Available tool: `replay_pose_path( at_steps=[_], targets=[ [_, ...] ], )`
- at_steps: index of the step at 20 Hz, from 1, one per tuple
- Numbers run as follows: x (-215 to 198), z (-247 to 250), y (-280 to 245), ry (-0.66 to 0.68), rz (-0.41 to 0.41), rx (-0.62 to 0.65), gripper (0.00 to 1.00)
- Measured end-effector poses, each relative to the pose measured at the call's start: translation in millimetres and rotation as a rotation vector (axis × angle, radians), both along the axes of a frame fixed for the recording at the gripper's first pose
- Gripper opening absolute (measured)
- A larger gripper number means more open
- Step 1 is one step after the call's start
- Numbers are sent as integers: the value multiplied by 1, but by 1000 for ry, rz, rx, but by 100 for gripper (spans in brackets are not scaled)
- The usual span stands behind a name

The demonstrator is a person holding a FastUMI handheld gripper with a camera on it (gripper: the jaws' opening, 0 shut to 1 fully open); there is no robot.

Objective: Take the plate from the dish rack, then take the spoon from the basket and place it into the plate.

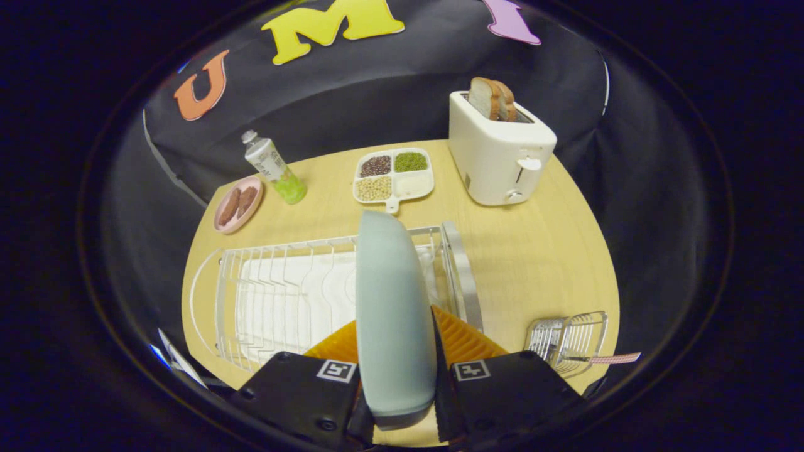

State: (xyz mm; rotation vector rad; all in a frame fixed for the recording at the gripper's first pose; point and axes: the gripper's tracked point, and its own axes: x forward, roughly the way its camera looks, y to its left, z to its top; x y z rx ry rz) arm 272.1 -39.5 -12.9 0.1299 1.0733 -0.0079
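Wood table [534,251] stands before black cloth wall, with toaster [499,154] beyond the dish rack [282,295]. Gripper [397,376] clenches the plate [392,301] on edge between both fingers, over the rack's right end, long axis pointing away toward the toaster. Bare tabletop lies right of the rack, and the spoon [606,359] sticks out of the basket [565,339] near the table's edge.

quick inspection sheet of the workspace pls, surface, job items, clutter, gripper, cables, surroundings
surface: light wooden table, round-edged.
job's things: pale grey-blue plate on edge between the fingers, in front of the white wire dish rack; small wire basket right of the rack, a spoon handle poking out of it.
clutter: white toaster with bread slices; divided tray of beans and grains; bottle of green drink; pink dish of brown pieces.
grippers: gripper shut on the plate, one finger on each face.
cables: nothing seen.
surroundings: black cloth wall.
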Motion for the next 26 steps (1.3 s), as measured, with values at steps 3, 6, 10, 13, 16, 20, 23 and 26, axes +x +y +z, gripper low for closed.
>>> replay_pose_path(
  at_steps=[3,6,10,13,16,20,23,26],
  targets=[
    [2,15,-11,-37,-54,-102,39],
    [4,39,-21,-93,-84,-209,37],
    [-13,59,-8,-133,-57,-170,36],
    [-31,65,4,-148,-46,-107,36],
    [-56,65,16,-191,-34,-33,36],
    [-100,48,31,-204,-4,56,36],
    [-132,31,35,-223,10,129,36],
    [-161,13,36,-251,16,152,36]
  ],
)
